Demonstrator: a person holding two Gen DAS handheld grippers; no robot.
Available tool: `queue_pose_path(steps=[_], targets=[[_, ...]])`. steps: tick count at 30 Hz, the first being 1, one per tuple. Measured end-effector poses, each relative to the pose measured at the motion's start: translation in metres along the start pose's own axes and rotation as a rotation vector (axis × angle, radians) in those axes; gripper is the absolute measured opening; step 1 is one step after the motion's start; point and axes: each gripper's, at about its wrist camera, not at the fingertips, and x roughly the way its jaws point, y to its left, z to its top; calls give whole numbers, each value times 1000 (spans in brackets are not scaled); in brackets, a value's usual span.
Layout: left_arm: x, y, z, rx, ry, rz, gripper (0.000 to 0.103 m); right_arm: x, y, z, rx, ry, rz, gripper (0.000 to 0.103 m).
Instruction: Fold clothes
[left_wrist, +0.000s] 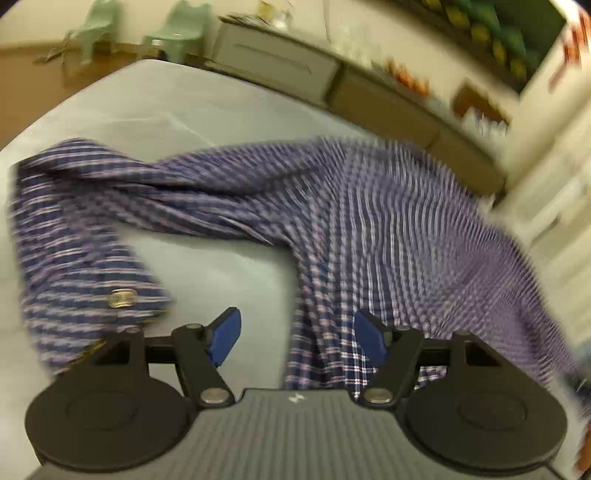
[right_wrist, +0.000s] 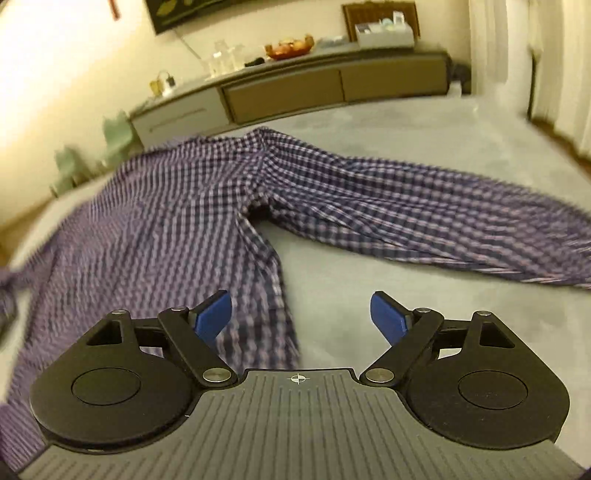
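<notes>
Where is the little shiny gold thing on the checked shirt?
The gold clasp shows in the left wrist view, low on the left, on a folded part of the checked shirt, just left of the open left gripper.

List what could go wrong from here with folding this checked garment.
1. Both the left gripper and right gripper are open, holding nothing; a hasty pinch may catch only one layer.
2. The checked garment lies twisted and bunched, so folding now may lock in creases.
3. Both views are blurred, so aim may be off.
</notes>
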Motion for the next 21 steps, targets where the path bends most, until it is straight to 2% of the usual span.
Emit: queue_pose_path(steps=[4, 5, 6, 7, 8, 10, 12, 14, 16, 17, 18, 19, 21], targets=[[36, -24, 4, 71, 10, 79, 69, 39, 8, 10, 2, 38, 47, 79], [40, -26, 6, 80, -11, 96, 66, 47, 14, 11, -28, 43, 62, 70], [43, -25, 11, 92, -28, 102, 48, 56, 22, 11, -69, 56, 71, 43], [45, -23, 15, 88, -33, 120, 27, 64, 28, 10, -114, 78, 72, 23], [43, -10, 23, 32, -36, 103, 5, 70, 33, 10, -146, 96, 59, 0], [37, 17, 37, -86, -40, 64, 2, 72, 34, 12, -171, 97, 19, 0], [29, 49, 47, -202, -65, 9, 3, 72, 19, 18, -133, 86, -29, 0], [31, 61, 46, -225, -46, -31, 5, 73, 7, 20, -105, 82, -28, 0], [31, 57, 42, -199, -22, 8, 16, 72, 0, 19, -88, 71, -7, 1], [28, 56, 42, -192, -26, 30, 30, 70, -1, 18, -79, 65, -8, 18], [20, 55, 38, -192, -37, 20, 45, 68, -3, 18, -70, 58, -12, 42], [12, 54, 34, -191, -48, 8, 51, 65, -5, 19, -59, 50, -18, 51], [-6, 47, 20, -186, -49, -49, 66, 53, -12, 18, -27, 41, -7, 56]])
